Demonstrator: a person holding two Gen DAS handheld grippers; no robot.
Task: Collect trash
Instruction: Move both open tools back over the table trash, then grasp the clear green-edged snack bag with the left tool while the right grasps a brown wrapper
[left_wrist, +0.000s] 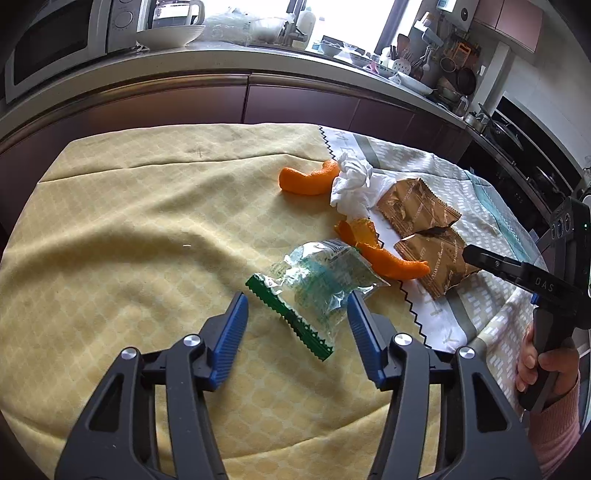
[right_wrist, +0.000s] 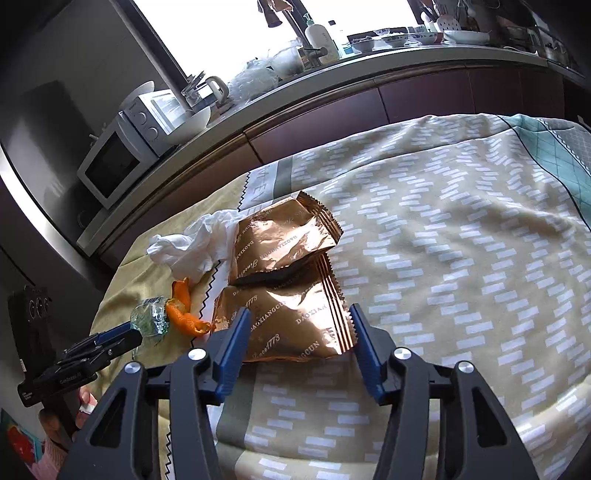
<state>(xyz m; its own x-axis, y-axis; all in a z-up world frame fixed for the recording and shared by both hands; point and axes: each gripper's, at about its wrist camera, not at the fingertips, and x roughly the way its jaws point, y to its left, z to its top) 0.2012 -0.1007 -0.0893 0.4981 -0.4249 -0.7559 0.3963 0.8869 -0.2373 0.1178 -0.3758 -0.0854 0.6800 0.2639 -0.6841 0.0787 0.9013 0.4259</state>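
A clear plastic wrapper with a green serrated edge (left_wrist: 314, 291) lies on the yellow cloth between the blue fingers of my open left gripper (left_wrist: 297, 301). Beyond it lie orange peels (left_wrist: 391, 260) (left_wrist: 308, 179), a crumpled white tissue (left_wrist: 354, 184) and two torn copper foil wrappers (left_wrist: 421, 214). In the right wrist view my right gripper (right_wrist: 299, 317) is open around the near foil wrapper (right_wrist: 291, 317); the second foil wrapper (right_wrist: 284, 236), tissue (right_wrist: 199, 243), peel (right_wrist: 184, 314) and clear wrapper (right_wrist: 149, 321) lie to the left.
The table is covered by a yellow cloth (left_wrist: 147, 221) and a patterned cloth (right_wrist: 461, 240). A kitchen counter (left_wrist: 221, 55) with microwave, bowl and utensils runs behind. The right gripper shows at the right edge of the left wrist view (left_wrist: 480, 258).
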